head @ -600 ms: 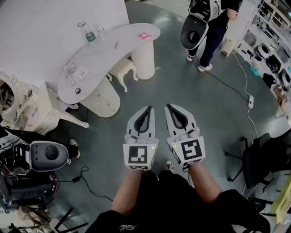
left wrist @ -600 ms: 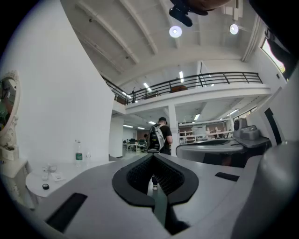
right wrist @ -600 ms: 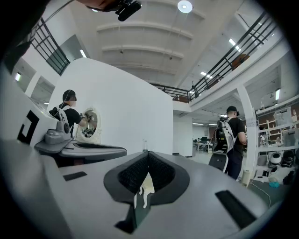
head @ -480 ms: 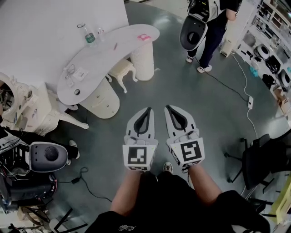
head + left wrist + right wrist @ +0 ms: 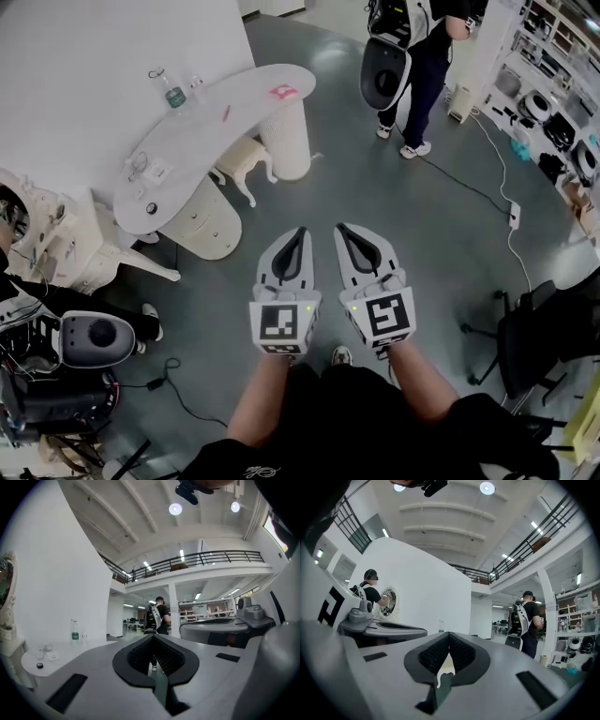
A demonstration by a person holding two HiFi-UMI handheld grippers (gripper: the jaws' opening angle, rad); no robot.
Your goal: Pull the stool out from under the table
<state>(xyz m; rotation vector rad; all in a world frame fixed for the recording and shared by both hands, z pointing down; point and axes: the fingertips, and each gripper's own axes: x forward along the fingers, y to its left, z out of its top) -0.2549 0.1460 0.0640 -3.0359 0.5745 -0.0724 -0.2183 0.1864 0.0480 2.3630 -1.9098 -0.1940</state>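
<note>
In the head view, the left gripper (image 5: 299, 232) and the right gripper (image 5: 341, 228) are held side by side over the grey floor (image 5: 441, 234), both pointing ahead, each clenched shut with nothing in it. The cream stool (image 5: 246, 157) stands well ahead of them and to the left, tucked partly under the curved white worktop (image 5: 211, 131), between the round ribbed pedestal (image 5: 287, 141) and the rounded drawer unit (image 5: 202, 221). A clear bottle (image 5: 172, 89) stands upright near the worktop's far edge, and a pink item (image 5: 280, 92) lies towards its right end. A person (image 5: 412, 56) stands further off to the right. In the left gripper view, the jaws meet at their tips with nothing between them; the worktop with its bottle lies low at the left, and a person with a backpack stands in the distance beyond the tips. In the right gripper view, the jaws are likewise pressed together and hold nothing; the person with the backpack is off to the right, and another person (image 5: 370, 590) stands at the left beside a round mirror (image 5: 388, 603). Neither gripper view clearly shows the stool.
</note>
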